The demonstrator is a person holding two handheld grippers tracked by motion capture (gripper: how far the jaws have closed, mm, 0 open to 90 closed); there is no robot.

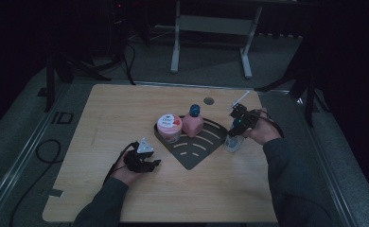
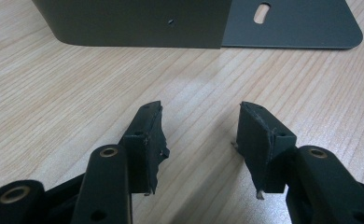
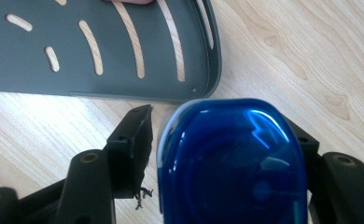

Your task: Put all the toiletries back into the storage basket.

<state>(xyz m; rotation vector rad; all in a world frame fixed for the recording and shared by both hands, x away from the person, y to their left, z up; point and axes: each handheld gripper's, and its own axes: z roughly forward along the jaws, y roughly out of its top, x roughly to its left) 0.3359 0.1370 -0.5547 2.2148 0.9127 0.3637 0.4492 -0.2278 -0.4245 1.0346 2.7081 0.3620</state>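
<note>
Between your right gripper's jaws stands the blue-capped bottle, upright just off the slotted tray's curved edge; one pad still shows a gap beside the cap, so you haven't pinched it yet. Your left gripper, half spread and empty, faces the tray's wall. From above, the bottle sits under your right hand.

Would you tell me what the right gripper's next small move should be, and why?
Probably finish closing the right gripper on the blue-capped bottle: the cap sits between its jaws, a gap shows at one pad, and the bottle stands on the table just outside the dark slotted tray.
</note>
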